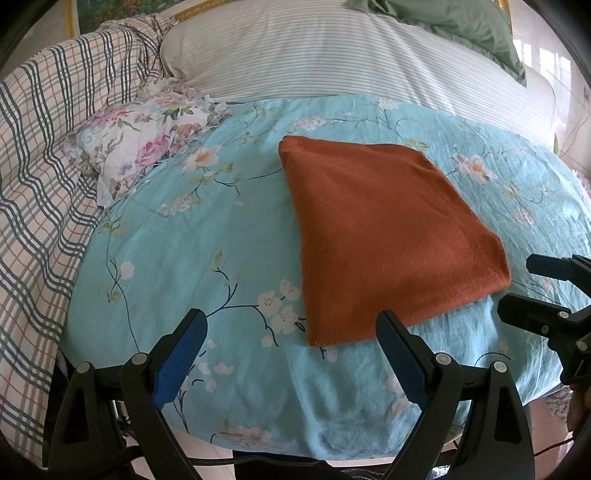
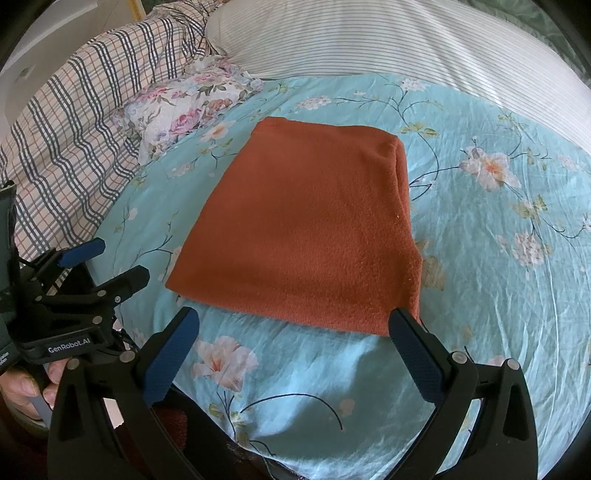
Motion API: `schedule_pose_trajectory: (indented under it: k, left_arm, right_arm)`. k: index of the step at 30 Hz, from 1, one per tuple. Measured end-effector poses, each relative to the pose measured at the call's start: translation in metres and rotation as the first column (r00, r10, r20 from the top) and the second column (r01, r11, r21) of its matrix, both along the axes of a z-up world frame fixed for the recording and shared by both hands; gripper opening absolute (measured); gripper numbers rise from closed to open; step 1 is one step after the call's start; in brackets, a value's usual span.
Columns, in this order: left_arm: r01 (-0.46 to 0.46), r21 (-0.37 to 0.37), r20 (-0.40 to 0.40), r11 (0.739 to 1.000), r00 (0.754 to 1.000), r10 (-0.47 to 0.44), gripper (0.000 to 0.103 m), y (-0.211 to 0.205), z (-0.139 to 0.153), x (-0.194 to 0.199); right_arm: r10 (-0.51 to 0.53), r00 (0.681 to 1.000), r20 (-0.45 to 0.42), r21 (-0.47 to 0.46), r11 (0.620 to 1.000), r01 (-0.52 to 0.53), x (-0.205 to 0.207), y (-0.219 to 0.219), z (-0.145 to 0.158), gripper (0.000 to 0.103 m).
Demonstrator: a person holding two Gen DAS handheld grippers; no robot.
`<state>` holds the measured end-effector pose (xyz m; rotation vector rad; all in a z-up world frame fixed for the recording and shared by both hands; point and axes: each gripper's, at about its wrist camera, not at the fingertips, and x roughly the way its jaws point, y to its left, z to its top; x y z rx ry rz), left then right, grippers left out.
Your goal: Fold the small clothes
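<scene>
Left wrist view: nearest my camera, the left gripper (image 1: 291,332) stands with its blue-padded fingers spread wide and holding nothing; its right finger sits just at the near edge of the rust-orange folded cloth (image 1: 388,236), whether touching I cannot tell. The cloth lies flat on the turquoise floral bedsheet (image 1: 192,236), folded into a compact rectangle with tidy edges. At the right border the right gripper (image 1: 517,288) enters, fingers parted and empty. Behind lie a floral pillow (image 1: 147,136), a plaid quilt (image 1: 48,147), a striped pillow (image 1: 314,55) and a green cloth (image 1: 461,26). Right wrist view: nearest my camera, the right gripper (image 2: 295,328) is likewise wide apart and empty, its right finger beside the cloth's (image 2: 306,221) near right corner. The layered fold edge shows along the cloth's right side. The left gripper (image 2: 110,262) is visible at left, fingers apart, clear of the cloth, with part of the person's hand (image 2: 26,387) beneath it. Assessment: the fold appears complete or nearly so. Remaining, in my judgement, is at most a final halving or setting the piece aside; no other garment awaiting folding is visible.
</scene>
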<state>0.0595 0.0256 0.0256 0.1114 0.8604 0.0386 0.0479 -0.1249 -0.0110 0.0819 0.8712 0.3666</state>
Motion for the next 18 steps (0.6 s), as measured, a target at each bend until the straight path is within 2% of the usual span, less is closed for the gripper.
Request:
schedule_pose_trajectory:
  k: [18]
  left_arm:
    - [0.000,-0.001,-0.001,1.000,1.000,0.000,0.093,0.0003,0.0004,0.0006]
  right_arm:
    - [-0.004,1.000,0.001,0.003,1.000,0.004,0.0000,0.0021,0.0016,0.102]
